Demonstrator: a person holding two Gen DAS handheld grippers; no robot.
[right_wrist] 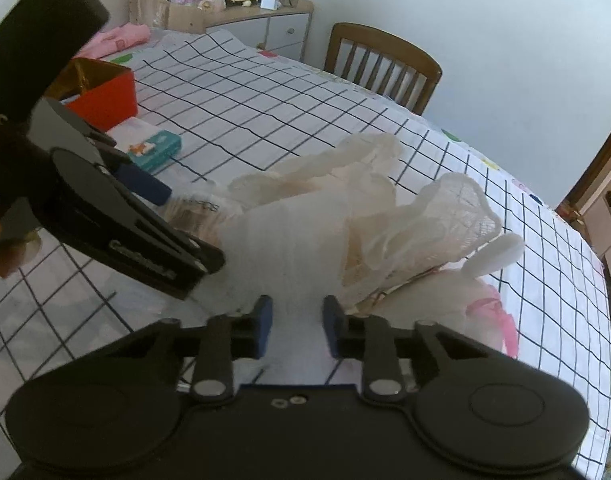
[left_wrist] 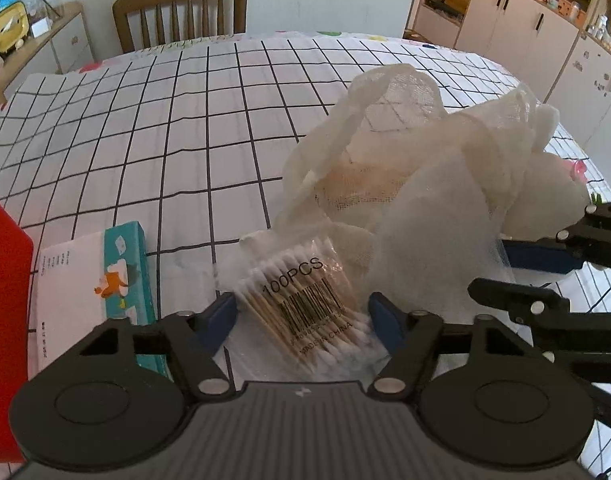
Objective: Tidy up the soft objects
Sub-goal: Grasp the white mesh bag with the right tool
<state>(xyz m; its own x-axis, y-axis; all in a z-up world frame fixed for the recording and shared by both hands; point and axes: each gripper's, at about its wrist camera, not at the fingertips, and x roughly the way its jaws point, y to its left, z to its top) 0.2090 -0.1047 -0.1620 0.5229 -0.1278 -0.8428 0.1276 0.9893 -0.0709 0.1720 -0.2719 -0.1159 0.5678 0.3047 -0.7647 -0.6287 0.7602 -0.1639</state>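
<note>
My left gripper [left_wrist: 303,314] straddles the cotton swab packet [left_wrist: 305,312], jaws wide (not yet gripping); my right gripper [right_wrist: 297,326], half-open, brackets the gauze [right_wrist: 305,232] to steady it.

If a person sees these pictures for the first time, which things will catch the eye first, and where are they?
First comes the crumpled white gauze heaped on the checked tablecloth, right of centre. Next is the pack of cotton swabs marked 100PCS, lying between the open fingers of the left tool. A teal box and a red box stand at the left.
</note>
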